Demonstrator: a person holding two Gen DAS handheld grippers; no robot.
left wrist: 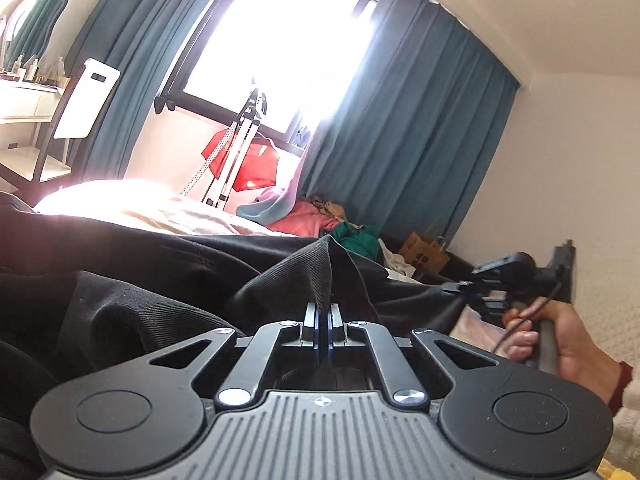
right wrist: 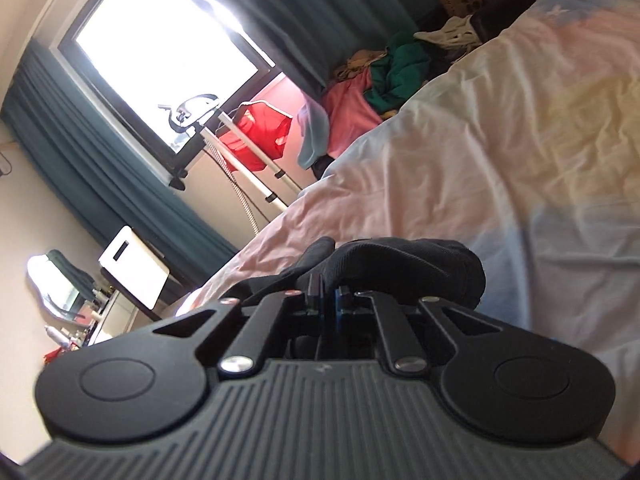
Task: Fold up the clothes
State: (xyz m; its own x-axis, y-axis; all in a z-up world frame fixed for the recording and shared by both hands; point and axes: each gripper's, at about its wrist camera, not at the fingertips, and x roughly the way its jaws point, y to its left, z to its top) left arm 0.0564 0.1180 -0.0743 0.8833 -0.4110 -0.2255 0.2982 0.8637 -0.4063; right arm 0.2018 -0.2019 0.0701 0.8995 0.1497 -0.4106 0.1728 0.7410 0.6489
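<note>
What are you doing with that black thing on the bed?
A person is folding a black garment on the bed, with a gripper in each hand. The left gripper is shut on a pinch of the cloth, pulling it up into a peak. The right gripper is shut on another bunched part of it, raised over the sheet. The fold is not finished. More clothes lie in a pile at the far side.

Can't make out anything through the window [left wrist: 280, 36], totally blown out by glare. Black garment [left wrist: 168, 264] runs off the left edge in the left wrist view, and in the right wrist view its bunched end [right wrist: 404, 264] sits half hidden behind the jaws. Tiny bottles on the dresser [right wrist: 76, 320] too small and blurry to tell apart.
</note>
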